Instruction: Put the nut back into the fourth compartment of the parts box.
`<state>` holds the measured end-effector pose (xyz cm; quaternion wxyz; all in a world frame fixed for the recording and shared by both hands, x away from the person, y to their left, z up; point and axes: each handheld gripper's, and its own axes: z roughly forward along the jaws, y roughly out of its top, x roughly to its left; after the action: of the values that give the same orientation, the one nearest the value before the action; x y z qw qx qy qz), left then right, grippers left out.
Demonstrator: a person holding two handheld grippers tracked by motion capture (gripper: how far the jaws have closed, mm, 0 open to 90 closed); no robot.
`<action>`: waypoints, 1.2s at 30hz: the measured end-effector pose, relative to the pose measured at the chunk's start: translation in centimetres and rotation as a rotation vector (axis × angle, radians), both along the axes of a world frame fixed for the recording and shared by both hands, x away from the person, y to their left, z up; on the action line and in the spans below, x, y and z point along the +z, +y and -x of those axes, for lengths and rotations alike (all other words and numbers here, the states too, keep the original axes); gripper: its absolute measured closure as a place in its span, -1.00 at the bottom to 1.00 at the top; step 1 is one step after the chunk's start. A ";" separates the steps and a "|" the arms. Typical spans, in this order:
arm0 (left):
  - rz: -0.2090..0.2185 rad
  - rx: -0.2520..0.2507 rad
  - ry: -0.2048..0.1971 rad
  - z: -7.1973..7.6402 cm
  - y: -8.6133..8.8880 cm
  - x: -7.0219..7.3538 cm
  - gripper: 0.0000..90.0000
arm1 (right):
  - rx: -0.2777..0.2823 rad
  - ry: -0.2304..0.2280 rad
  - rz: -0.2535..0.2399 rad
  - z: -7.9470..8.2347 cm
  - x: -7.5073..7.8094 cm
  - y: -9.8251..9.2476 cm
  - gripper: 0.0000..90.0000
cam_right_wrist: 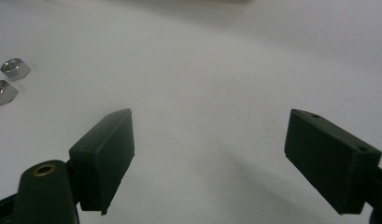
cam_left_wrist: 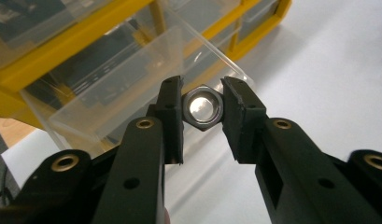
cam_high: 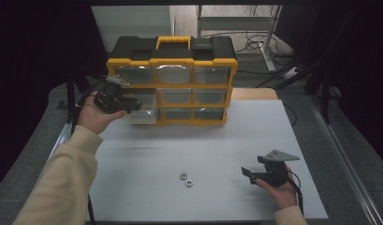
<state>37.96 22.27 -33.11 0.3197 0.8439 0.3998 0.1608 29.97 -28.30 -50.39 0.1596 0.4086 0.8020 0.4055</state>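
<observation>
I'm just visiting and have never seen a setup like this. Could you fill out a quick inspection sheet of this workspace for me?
Surface: pale grey table, bare apart from the nuts.
Job's things: yellow and black drawer organizer at the far edge; its clear drawer at lower left is pulled out; one hex nut is in the grip; two loose nuts lie near the front.
Clutter: nothing seen.
Grippers: left gripper is clamped on the hex nut by the open drawer; right gripper is open, low over the table.
Cables: a black cable trails from the right gripper; more cables lie on the floor behind.
Surroundings: dark, with a metal frame leg behind.
</observation>
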 end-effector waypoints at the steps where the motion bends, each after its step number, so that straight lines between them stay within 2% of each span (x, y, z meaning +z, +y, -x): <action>1: -0.003 0.005 0.000 -0.2 0.0 0.0 0.55 | 0.000 0.000 0.000 0.0 0.0 0.0 -0.63; 13: -0.008 0.061 0.020 -2.4 0.3 -0.5 0.55 | -0.001 0.002 -0.002 0.0 0.0 0.0 -0.63; 27: -0.006 0.054 0.028 -2.7 0.1 -1.0 0.54 | -0.001 0.006 -0.001 0.0 -0.1 0.0 -0.63; 28: 0.012 0.039 0.016 -2.5 0.1 -1.0 0.29 | -0.001 0.006 -0.002 0.0 -0.1 -0.1 -0.63; 29: 0.012 0.039 0.016 -2.5 0.1 -1.0 0.13 | -0.001 0.006 -0.002 0.0 -0.1 -0.1 -0.63; 30: 0.014 0.048 -0.005 -2.3 0.1 -0.9 0.13 | -0.001 0.006 -0.002 0.0 -0.1 0.0 -0.63; 31: 0.020 0.052 -0.012 -2.2 0.1 -0.8 -0.09 | 0.000 0.005 -0.001 0.0 -0.1 -0.1 -0.63; 34: 0.029 0.053 -0.025 -1.6 0.1 -0.4 -0.51 | -0.001 0.003 -0.001 0.0 -0.1 -0.1 -0.63; 36: 0.048 0.042 -0.035 -1.1 0.0 -0.2 -0.53 | -0.001 0.004 -0.001 0.1 0.0 0.0 -0.63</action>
<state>39.05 22.31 -33.28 0.3433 0.8245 0.4152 0.1728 29.91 -28.34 -50.43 0.1581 0.4098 0.8018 0.4051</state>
